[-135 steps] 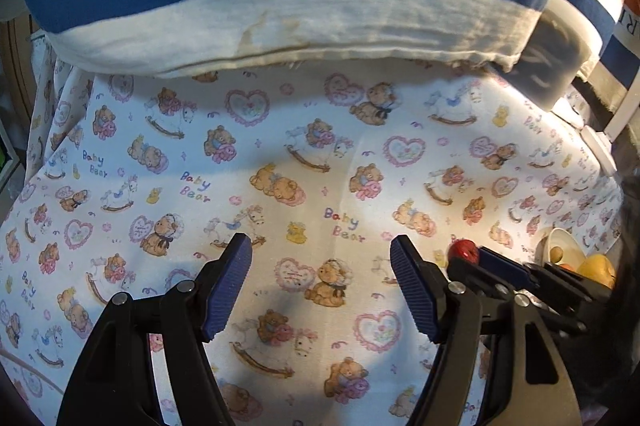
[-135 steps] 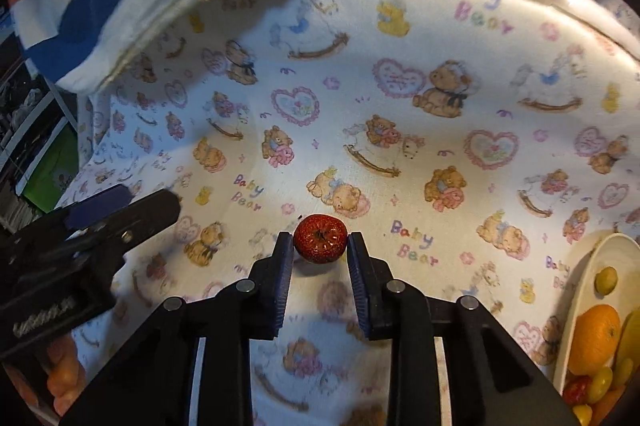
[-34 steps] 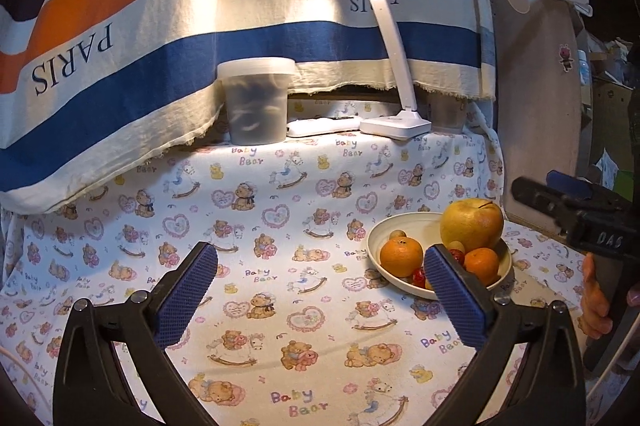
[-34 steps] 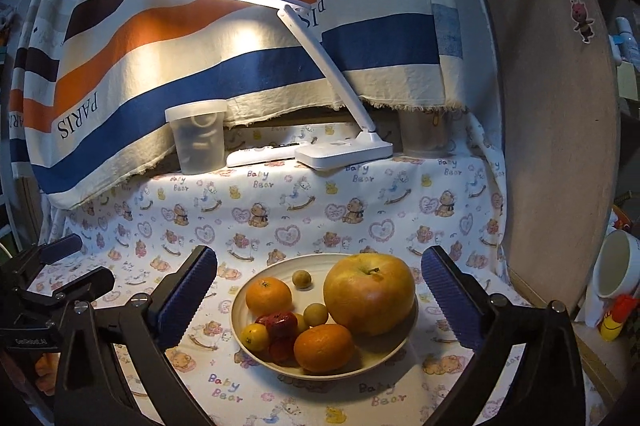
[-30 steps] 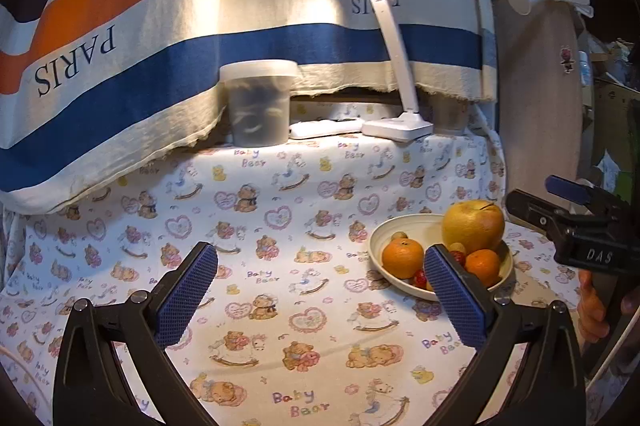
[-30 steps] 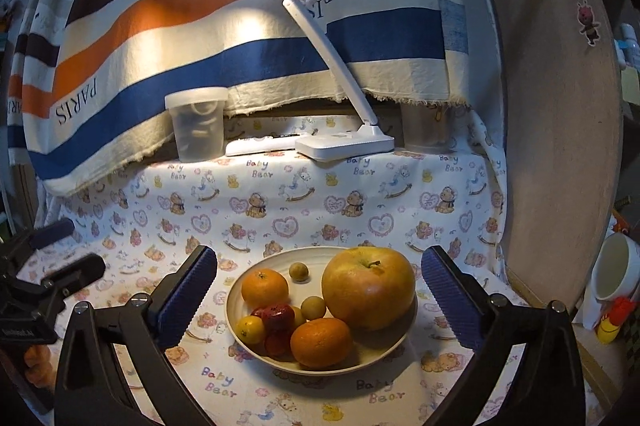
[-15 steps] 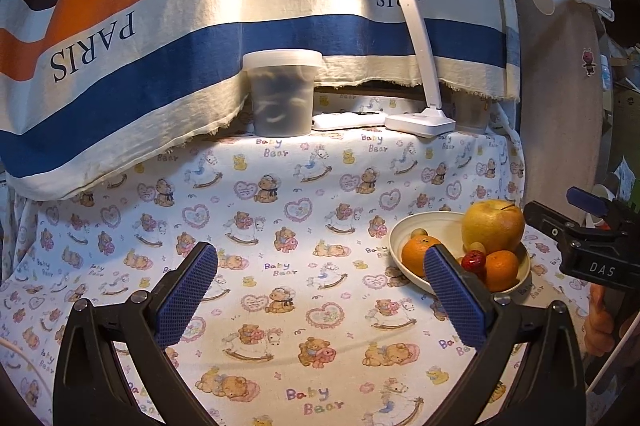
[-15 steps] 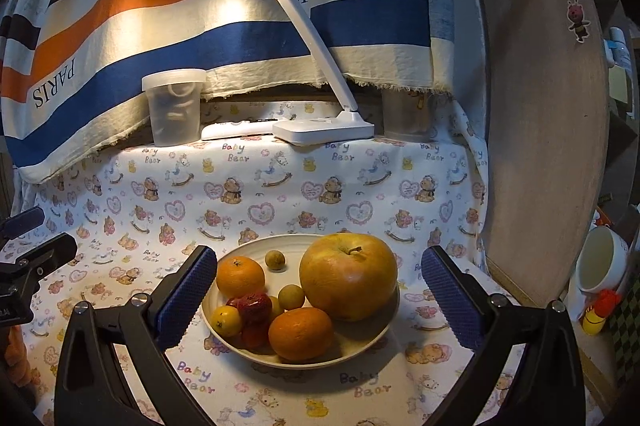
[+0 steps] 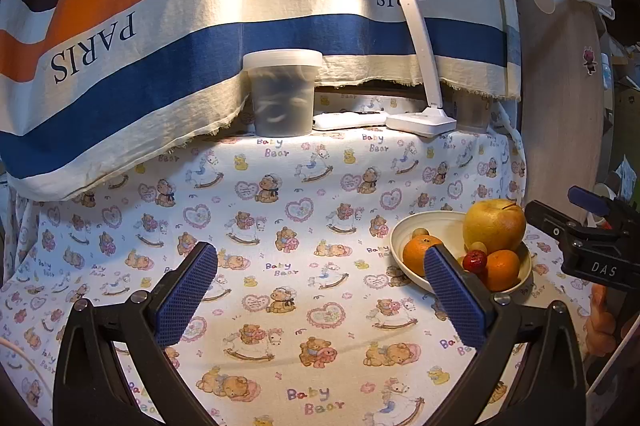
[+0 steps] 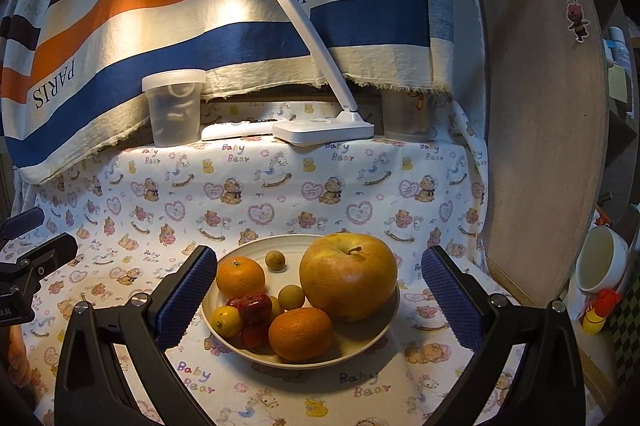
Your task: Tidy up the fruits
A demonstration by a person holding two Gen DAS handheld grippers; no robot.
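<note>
Right wrist view: fruit heaped in plate (image 10: 374, 340), lower centre; both grippers (image 10: 320, 296) (image 9: 320, 292) agape, empty. Sorting apparently complete; nothing loose to fetch.

Bear-print tablecloth (image 10: 280, 194) under fruit bowl (image 10: 372, 342)

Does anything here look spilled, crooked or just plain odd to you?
Nothing looks spilled or broken. The fruit sits together in the plate, none loose on the tablecloth. One oddity: the striped towel behind hangs upside down, so its "PARIS" lettering reads inverted. Both grippers are open and empty.
</note>
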